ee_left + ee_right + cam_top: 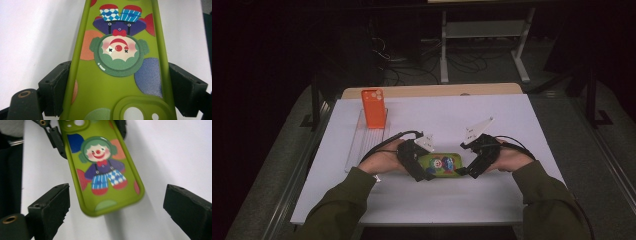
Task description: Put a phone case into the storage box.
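The green phone case [441, 164] is sitting low over the white table [512, 200], near the person's edge, between the two grippers. The left gripper [424, 172] is pinching it at the camera-cutout end: in the left gripper view its fingers [53, 86] are pressing on the case's [117, 75] two long side rims. The right gripper [463, 171] is standing at the opposite end with its fingers [50, 207] spread wide — in the right gripper view the rounded bottom end of the case [100, 170] is lying between them, clear of both, and its shadow is falling on the table just beside it.

The case is carrying no readable writing, brand or label — just a printed clown with green hair, a red nose, a red bow tie, a purple top and blue-and-white trousers, one leg striped and one checked, among blue, orange and red spots.

Well apart, at the far left of the table, an orange phone case [374, 108] is standing upright on a clear ribbed tray [362, 145]; any marking on it is too small to tell.
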Tool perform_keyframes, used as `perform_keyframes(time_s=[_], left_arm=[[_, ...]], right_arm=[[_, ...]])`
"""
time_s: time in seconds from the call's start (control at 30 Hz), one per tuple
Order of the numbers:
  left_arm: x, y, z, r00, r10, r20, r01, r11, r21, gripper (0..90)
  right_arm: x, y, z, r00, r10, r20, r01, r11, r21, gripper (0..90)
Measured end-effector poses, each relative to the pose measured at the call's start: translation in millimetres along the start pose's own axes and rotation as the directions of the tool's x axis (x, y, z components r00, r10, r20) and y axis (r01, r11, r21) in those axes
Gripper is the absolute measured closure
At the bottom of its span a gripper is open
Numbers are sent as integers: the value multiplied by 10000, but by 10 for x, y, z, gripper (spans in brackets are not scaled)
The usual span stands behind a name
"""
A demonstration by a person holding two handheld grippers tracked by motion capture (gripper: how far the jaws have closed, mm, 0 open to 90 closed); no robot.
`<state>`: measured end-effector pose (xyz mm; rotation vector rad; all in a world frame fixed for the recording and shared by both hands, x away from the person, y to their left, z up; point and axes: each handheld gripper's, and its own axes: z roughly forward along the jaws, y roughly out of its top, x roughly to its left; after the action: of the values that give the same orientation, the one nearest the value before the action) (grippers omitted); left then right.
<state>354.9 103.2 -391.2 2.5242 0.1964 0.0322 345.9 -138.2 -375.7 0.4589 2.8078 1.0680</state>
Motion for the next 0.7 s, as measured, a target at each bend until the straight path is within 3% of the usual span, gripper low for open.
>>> perform_keyframes(time_s=[0.07,0.1,0.13,0.2,0.27,0.37,0.5,0.53,0.57,0.6,0.63,0.7], left_arm=[[15,-13,-15,9991,-347,-261,348,9994,48,147],[21,-17,-19,9982,-479,-354,480,9988,36,147],[25,-25,-20,9962,-675,-546,671,9977,-93,147],[44,-35,-29,9917,-1041,-761,1033,9946,-137,147],[55,-42,-34,9868,-1398,-818,1381,9901,-251,147],[73,-53,-41,9768,-1857,-1065,1817,9823,-463,147],[125,-61,-86,9705,-1943,-1431,1920,9809,-300,147],[117,-60,-76,9627,-2280,-1457,2214,9733,-601,147],[136,-63,-95,9630,-2220,-1530,2172,9750,-471,147],[125,-62,-89,9522,-2621,-1567,2536,9646,-719,147],[140,-64,-107,9523,-2579,-1630,2513,9660,-602,147],[148,-65,-117,9441,-2766,-1794,2678,9608,-721,147]], right_arm=[[-10,-40,-27,9994,277,190,-274,9995,-129,54],[10,-55,-44,9959,834,340,-827,9963,-221,54],[7,-69,-53,9942,998,414,-986,9947,-283,54],[12,-106,-68,9893,1311,633,-1283,9907,-463,50],[24,-134,-80,9794,1853,808,-1797,9811,-723,49],[34,-186,-86,9694,2199,1093,-2098,9730,-963,46],[43,-260,-77,9489,2724,1592,-2520,9580,-1370,44],[54,-274,-72,9401,2994,1627,-2763,9492,-1503,42],[59,-291,-64,9334,3160,1702,-2906,9436,-1584,39],[69,-307,-52,9239,3378,1798,-3088,9356,-1710,38],[78,-326,-35,9172,3517,1871,-3207,9305,-1770,35],[101,-366,1,9053,3732,2028,-3370,9218,-1916,32]])
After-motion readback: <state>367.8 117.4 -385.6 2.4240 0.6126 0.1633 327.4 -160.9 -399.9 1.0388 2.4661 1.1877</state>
